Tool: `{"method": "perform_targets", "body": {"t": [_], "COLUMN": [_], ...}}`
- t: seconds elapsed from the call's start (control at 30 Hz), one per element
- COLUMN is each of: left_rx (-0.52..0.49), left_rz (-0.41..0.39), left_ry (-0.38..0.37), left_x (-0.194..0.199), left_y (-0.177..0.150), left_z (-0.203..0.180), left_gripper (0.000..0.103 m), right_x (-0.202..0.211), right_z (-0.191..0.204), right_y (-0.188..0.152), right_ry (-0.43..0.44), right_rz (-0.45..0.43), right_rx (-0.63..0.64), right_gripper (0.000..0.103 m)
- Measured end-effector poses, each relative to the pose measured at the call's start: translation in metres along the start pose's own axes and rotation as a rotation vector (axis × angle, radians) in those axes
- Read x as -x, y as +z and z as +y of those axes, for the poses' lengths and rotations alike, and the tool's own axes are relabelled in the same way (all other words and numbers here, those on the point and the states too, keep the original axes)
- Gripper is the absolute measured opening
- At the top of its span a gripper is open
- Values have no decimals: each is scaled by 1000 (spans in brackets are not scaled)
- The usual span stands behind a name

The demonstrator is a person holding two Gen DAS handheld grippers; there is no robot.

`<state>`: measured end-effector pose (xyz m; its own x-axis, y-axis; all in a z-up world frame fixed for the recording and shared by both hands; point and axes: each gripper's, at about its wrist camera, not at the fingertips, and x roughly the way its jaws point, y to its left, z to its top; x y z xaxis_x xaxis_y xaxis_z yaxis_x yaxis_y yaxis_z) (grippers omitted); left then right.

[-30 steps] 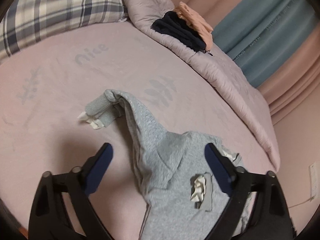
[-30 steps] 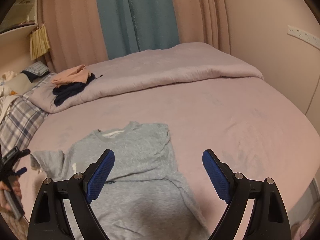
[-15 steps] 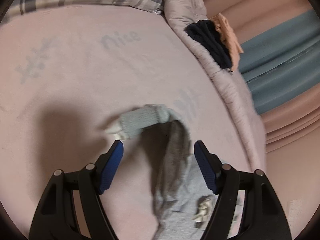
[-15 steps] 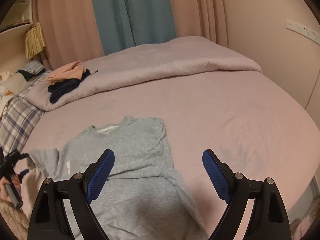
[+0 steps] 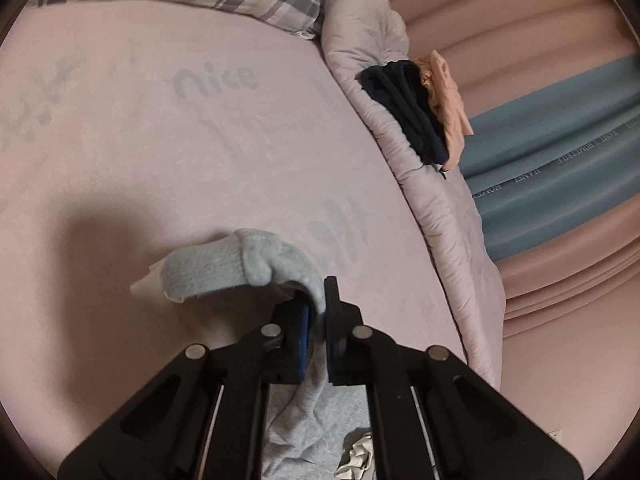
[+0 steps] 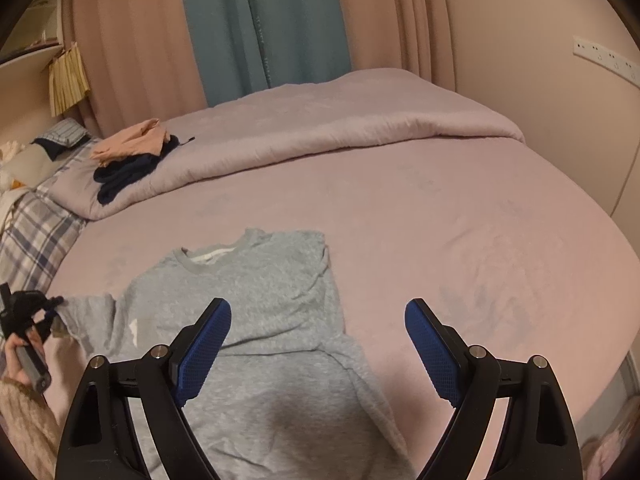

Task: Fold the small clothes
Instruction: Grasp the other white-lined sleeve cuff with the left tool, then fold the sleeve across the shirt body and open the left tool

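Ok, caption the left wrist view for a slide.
Left tool shut on grey sweatshirt sleeve above pink bed sheet.

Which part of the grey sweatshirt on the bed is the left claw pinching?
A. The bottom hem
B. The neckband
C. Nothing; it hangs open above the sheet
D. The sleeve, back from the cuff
D. In the left wrist view the left claw has its pads pressed onto the sleeve of the grey sweatshirt, with the cuff sticking out beyond them; the right wrist view shows the neckband lying untouched.
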<state>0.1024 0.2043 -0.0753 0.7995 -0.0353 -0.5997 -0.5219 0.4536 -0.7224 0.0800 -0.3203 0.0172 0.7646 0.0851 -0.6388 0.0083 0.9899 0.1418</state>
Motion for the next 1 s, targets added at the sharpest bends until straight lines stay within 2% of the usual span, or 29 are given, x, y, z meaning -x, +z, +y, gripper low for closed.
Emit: {"method": "perform_targets", "body": {"t": [0.07,0.23,0.33,0.4,0.5,0.8,0.9,1.0], "left_rx": [-48,-226,-328,-386,-467,-574,-616,-612], "left_rz": [-17,-24,13,43,97,309,339,385], "left_ry": [-13,-117,-202,-219,-215,-196,-170,-144], "left_x": [7,29,32,29,15,-34,-44,-60], "left_y": [-4,-32,-58,-76,-108,-180,-197,-203], "left_z": [-12,-60,-91,-104,-118,-121,-119,-113], "left_gripper": [4,3,3,3,3,4,4,4], "right_x": [1,0,0,1,3,3,0,-2], "right_z": [2,3,3,3,1,-5,-6,-4], "right_y": [0,-1,-2,-3,-5,-7,-7,-9], "right_ry": [8,18,25,31,37,30,31,28], "right_rz": [-5,-1,0,-1,-3,4,13,20], "right_rx": [5,6,-2,0,-3,-22,-23,-12], "right_gripper": [89,89,89,89,89,89,89,89]}}
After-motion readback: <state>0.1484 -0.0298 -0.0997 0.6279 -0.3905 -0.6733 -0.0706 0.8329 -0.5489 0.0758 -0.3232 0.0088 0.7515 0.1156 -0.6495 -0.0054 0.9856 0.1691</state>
